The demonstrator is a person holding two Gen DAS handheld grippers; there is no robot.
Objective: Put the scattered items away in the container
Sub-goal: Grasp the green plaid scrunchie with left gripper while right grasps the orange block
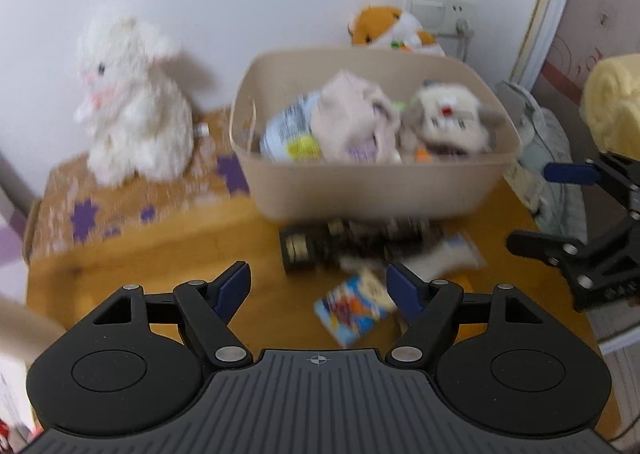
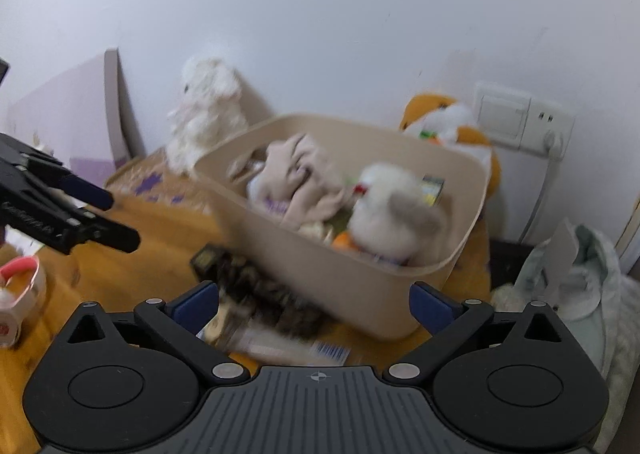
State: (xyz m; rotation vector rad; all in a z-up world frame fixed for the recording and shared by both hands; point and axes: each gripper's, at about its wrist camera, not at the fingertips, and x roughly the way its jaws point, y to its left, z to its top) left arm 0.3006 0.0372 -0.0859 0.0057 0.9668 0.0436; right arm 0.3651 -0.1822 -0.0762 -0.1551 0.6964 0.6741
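A beige tub (image 1: 372,190) (image 2: 352,274) stands on the orange table, holding a beige cloth (image 1: 352,114) (image 2: 300,174), a grey-white plush (image 1: 452,118) (image 2: 392,206) and a packet (image 1: 288,130). In front of it lie a dark patterned box (image 1: 320,250) (image 2: 256,286), a white packet (image 1: 444,258) and a small blue card pack (image 1: 356,306). My left gripper (image 1: 318,288) is open and empty above the card pack; it also shows in the right wrist view (image 2: 116,214). My right gripper (image 2: 314,304) is open and empty over the dark box; it also shows in the left wrist view (image 1: 532,206).
A white plush rabbit (image 1: 128,102) (image 2: 204,110) sits left of the tub on a patterned mat (image 1: 100,206). An orange plush (image 1: 392,30) (image 2: 448,122) is behind the tub by a wall socket (image 2: 520,118). White-red headphones (image 2: 20,294) lie at left. Pale clothing (image 2: 580,286) hangs right.
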